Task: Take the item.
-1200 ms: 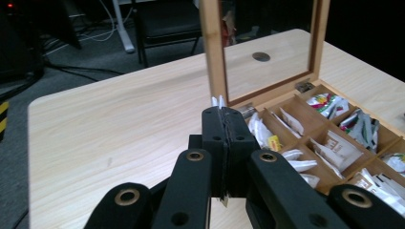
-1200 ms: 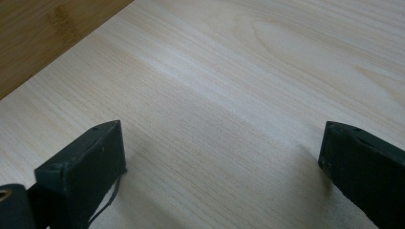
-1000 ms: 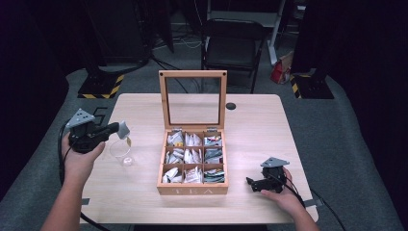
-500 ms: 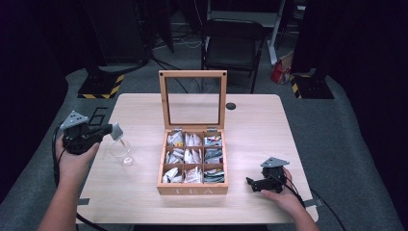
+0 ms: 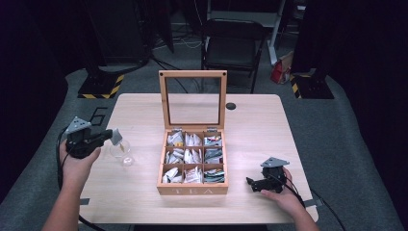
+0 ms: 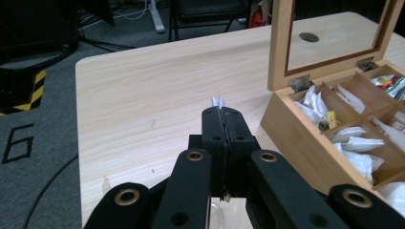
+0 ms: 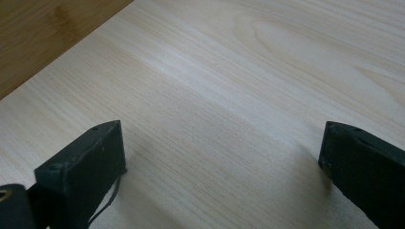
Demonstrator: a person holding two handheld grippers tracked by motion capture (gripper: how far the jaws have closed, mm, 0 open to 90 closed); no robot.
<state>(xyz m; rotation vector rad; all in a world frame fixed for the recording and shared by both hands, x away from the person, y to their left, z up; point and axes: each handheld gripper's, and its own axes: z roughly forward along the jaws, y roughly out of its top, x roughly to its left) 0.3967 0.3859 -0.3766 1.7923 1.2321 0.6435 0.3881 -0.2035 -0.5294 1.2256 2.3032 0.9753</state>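
Observation:
An open wooden tea box [image 5: 193, 188] sits at mid-table with its glass lid [image 5: 193, 99] upright; its compartments hold several tea bags [image 5: 191, 156]. Left of it stands a small clear glass [image 5: 121, 152]. My left gripper [image 5: 109, 135] hovers just above the glass, shut on a white tea bag [image 5: 117, 136]. In the left gripper view the jaws are pressed together [image 6: 223, 114] and the bag's white edge [image 6: 218, 101] pokes out past the tips. My right gripper [image 5: 250, 183] rests open on the table to the right of the box, and bare wood lies between its jaws [image 7: 219, 152].
The tea box [image 6: 305, 129] lies close to the right of the left gripper. A dark round spot [image 5: 231, 106] marks the table's far side. A black chair [image 5: 233, 45] stands beyond the table. Grey floor with hazard tape [image 5: 103, 87] lies to the left.
My left gripper has drawn a little to the left and sunk, bringing the tea bag lower over the glass. The right gripper has stayed where it was.

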